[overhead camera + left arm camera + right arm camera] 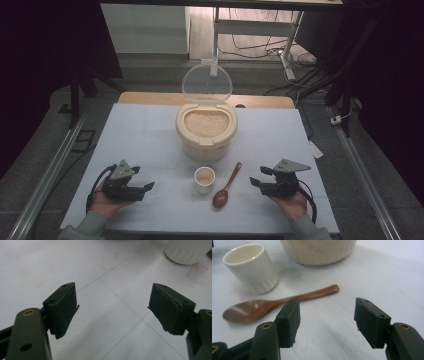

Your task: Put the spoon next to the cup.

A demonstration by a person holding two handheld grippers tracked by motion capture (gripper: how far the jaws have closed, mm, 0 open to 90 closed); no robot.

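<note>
A cream rice container (205, 132) stands mid-table, full of rice, with its clear lid (206, 82) tipped up behind it. In front of it sit a small white cup (204, 179) and a brown wooden spoon (226, 186), bowl end toward me. My left gripper (149, 187) rests at the front left, open, with bare table between its jaws (112, 302). At the front right, my right gripper (257, 176) is open and empty (327, 312); it points at the spoon (274, 303), which lies just beyond its jaws beside the cup (250, 267).
The pale table (140, 130) has faint grid lines and red marks. The cup's base (186, 251) shows at the top right of the left gripper view. Behind the table stand a wooden edge, a desk frame and floor cables. Dark curtains flank both sides.
</note>
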